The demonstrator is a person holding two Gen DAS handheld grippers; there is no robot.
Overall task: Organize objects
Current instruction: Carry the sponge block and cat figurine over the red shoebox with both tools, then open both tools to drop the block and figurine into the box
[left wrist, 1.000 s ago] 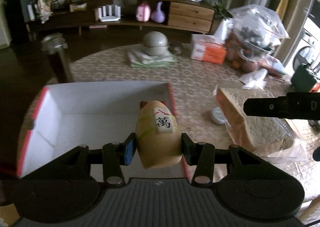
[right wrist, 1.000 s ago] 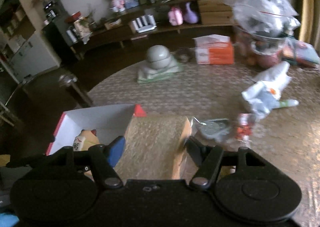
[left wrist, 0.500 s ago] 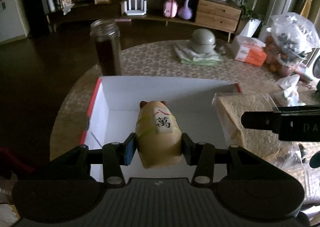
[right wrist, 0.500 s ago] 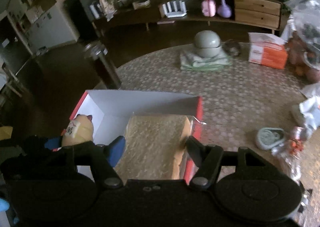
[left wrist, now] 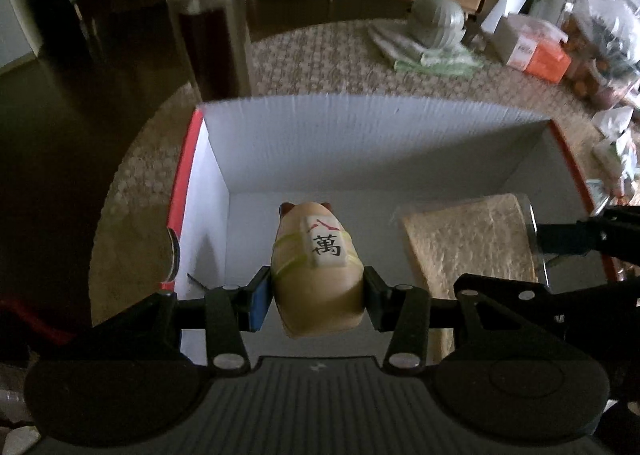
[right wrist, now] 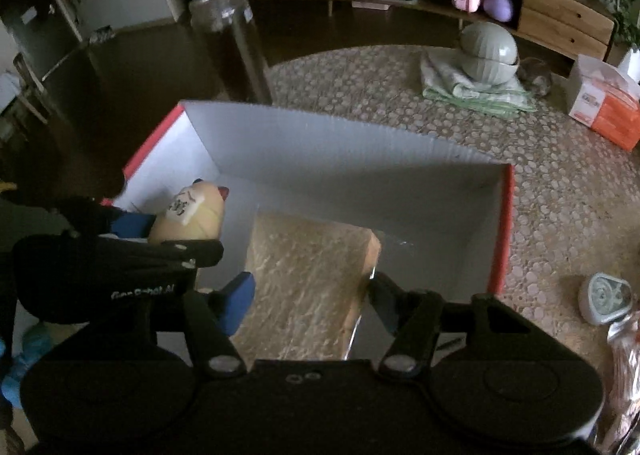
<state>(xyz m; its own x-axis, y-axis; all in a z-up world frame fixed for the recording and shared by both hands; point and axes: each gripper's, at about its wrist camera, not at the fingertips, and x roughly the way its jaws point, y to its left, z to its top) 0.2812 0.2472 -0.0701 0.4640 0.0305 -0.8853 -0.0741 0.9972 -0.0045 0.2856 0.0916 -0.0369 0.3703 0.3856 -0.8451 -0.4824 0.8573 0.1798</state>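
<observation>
Left gripper (left wrist: pixel 318 299): my pads pinch the flanks of the cat figurine (left wrist: pixel 318 267); blue pad on one side, black pad on the other, both pressed against it.
Cat figurine: cream body, green stripes, a white mahjong tile with black and red characters on its back; its head points to 12 o'clock, away from me, over the inside of the box (left wrist: pixel 376 143). I cannot tell whether it touches the box floor.
Right gripper (right wrist: pixel 308 291): my jaws are closing, with the bagged bread (right wrist: pixel 304 287) between them; both pads lie against the clear wrap at its sides.
Bagged bread: a block of sliced bread in clear plastic, lying inside the box, at 3 o'clock of the figurine in the left wrist view.
Box: white inside, red outside, open at the top, standing on the patterned round table (right wrist: pixel 560 191).
Jar (left wrist: pixel 210 27): tall glass with dark contents, at 11 o'clock just behind the box's far wall.
Lidded bowl (right wrist: pixel 488 51): grey-green, on a folded cloth (right wrist: pixel 472 93), at 1 o'clock well beyond the box.
Tissue box (right wrist: pixel 604 103): orange and white, at 2 o'clock near the table's far edge.
Small round white gadget (right wrist: pixel 606 297): on the table at 3 o'clock, outside the box.
</observation>
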